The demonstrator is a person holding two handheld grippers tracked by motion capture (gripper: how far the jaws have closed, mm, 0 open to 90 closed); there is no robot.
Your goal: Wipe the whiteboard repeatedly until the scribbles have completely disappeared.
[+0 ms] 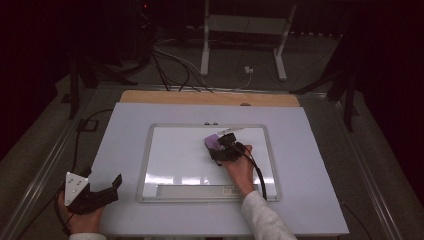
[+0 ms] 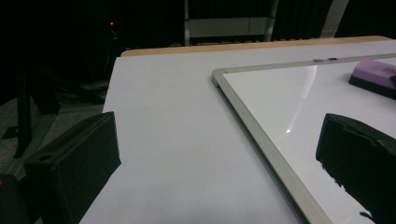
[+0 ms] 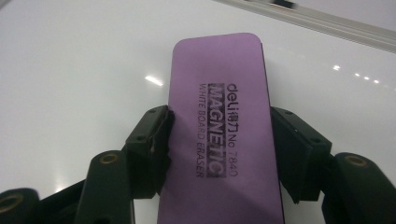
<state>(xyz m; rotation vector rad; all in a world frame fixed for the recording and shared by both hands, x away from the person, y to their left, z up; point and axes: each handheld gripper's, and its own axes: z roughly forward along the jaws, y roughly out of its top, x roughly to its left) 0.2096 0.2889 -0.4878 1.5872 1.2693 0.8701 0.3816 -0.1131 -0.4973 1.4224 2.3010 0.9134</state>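
Note:
A purple whiteboard eraser with a black felt base rests on the whiteboard near its upper middle. My right gripper is shut on the eraser, one jaw pressed on each long side. The same eraser lies at the far right in the left gripper view. My left gripper hovers open over the table's front left corner, nothing between its jaws, beside the whiteboard's metal frame.
The whiteboard lies flat on a pale table with a wooden strip at the far edge. A pen tray runs along the board's near side. Cables and a white stand are on the floor beyond.

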